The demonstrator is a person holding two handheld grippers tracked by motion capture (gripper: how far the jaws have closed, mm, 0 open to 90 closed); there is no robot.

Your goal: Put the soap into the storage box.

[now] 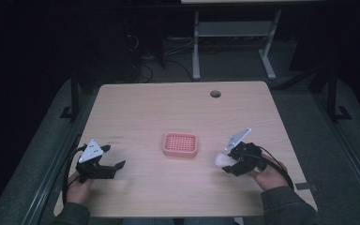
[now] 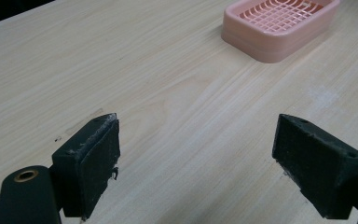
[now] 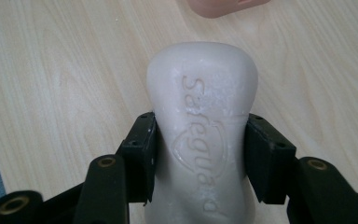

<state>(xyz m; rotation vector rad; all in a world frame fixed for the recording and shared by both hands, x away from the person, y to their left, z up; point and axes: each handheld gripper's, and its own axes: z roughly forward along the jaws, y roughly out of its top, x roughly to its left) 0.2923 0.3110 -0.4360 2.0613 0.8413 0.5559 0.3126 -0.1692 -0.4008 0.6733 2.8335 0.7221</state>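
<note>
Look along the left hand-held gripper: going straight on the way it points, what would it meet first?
Probably the pink soap dish. The left hand-held gripper is open; bare table lies between, though the line is slightly off-centre.

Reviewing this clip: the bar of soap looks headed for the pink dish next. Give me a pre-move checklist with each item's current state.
1. White embossed soap bar clamped between the right gripper's jaws: ok.
2. Grip sits on the bar's narrowed waist, both pads touching: ok.
3. Pink plastic grid-top soap dish empty: ok.
4. Wooden table between bar and dish free of obstacles: ok.
5. Left gripper open, holding nothing, apart from the dish: ok.
6. Bar lifted off the table: cannot tell.
</note>
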